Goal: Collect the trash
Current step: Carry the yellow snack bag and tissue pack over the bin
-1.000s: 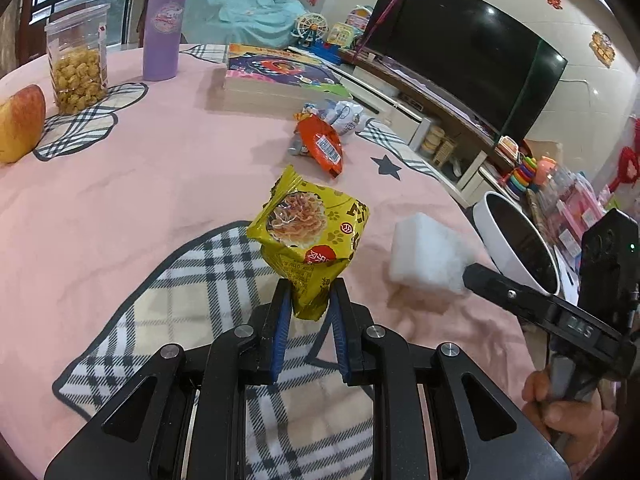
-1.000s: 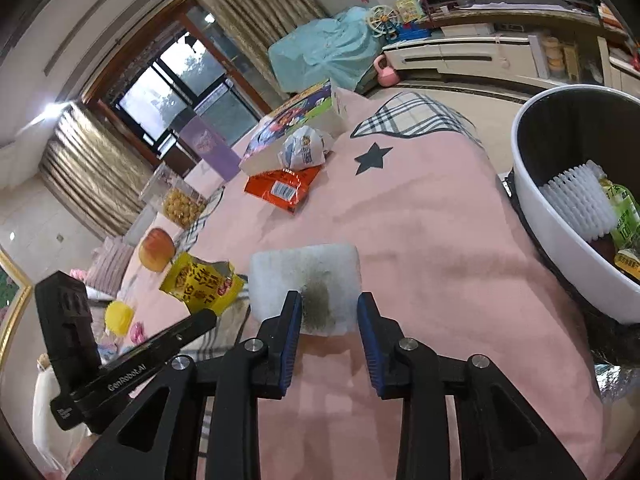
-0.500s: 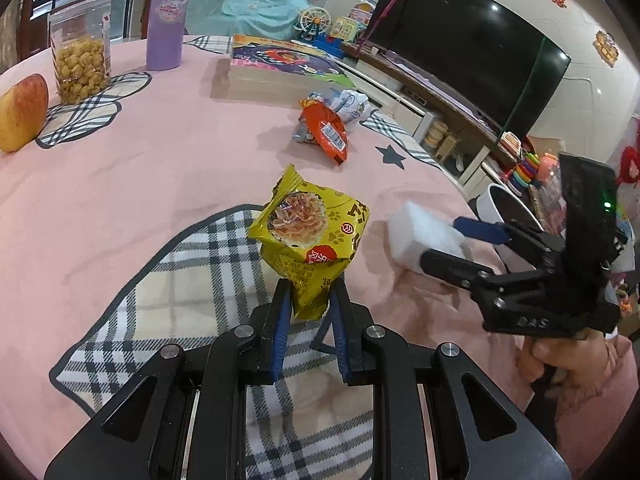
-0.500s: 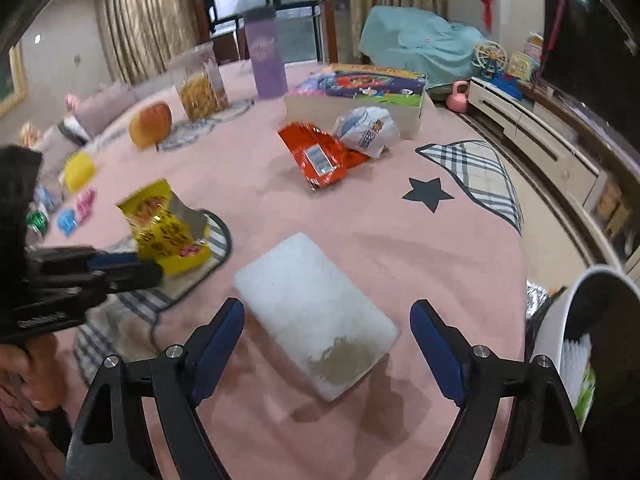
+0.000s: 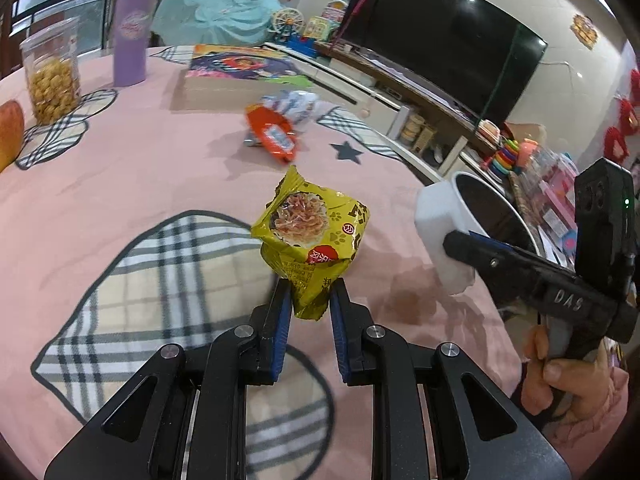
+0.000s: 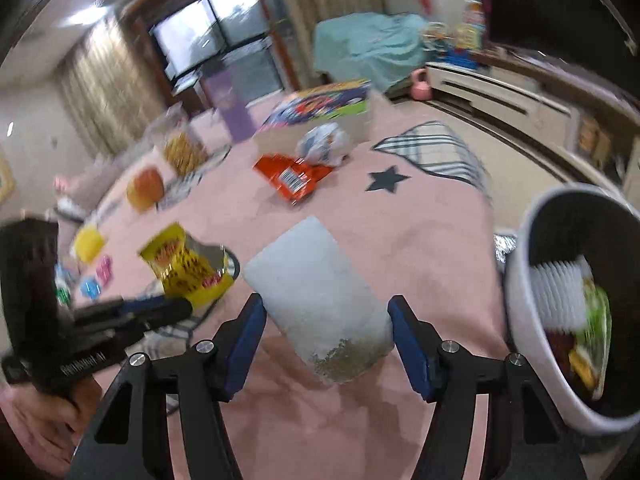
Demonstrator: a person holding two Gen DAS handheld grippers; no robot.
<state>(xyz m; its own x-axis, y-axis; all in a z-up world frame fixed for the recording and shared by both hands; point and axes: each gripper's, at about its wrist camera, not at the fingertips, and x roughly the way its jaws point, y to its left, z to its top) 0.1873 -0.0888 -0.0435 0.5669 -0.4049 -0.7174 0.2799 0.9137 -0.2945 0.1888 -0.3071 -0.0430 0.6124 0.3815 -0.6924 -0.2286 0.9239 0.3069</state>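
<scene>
Left claw (image 5: 308, 292) was clenched on the bottom crimp of the yellow snack packet (image 5: 312, 236). The packet stood straight up out of the blue pads, lifted clear of the pink counter (image 5: 120, 184) over the plaid patch, so that piece of trash was right in the claw's grip and not lying anywhere. Right claw (image 6: 324, 312) had just been closing, with the white foam block (image 6: 320, 296) between its pads. In its own view the block sat diagonal, dirty speckled corner nearest the camera. The right pad was on its edge and the left pad tight against the other side, so I'd call it grasping the block. From the left view the block looked lifted off the cloth with a shadow under it, poking out past the claw tips, right next to the white trash bin (image 6: 520, 280). The bin stood off the counter's edge to the right and already had a white ribbed thing and some green and yellow wrappers in it. Farther back on the counter an orange wrapper (image 5: 272, 132) lay touching a crumpled white-blue wrapper (image 5: 296, 104), well apart from both claws. The right-side view was pretty motion-blurred, fyi.
</scene>
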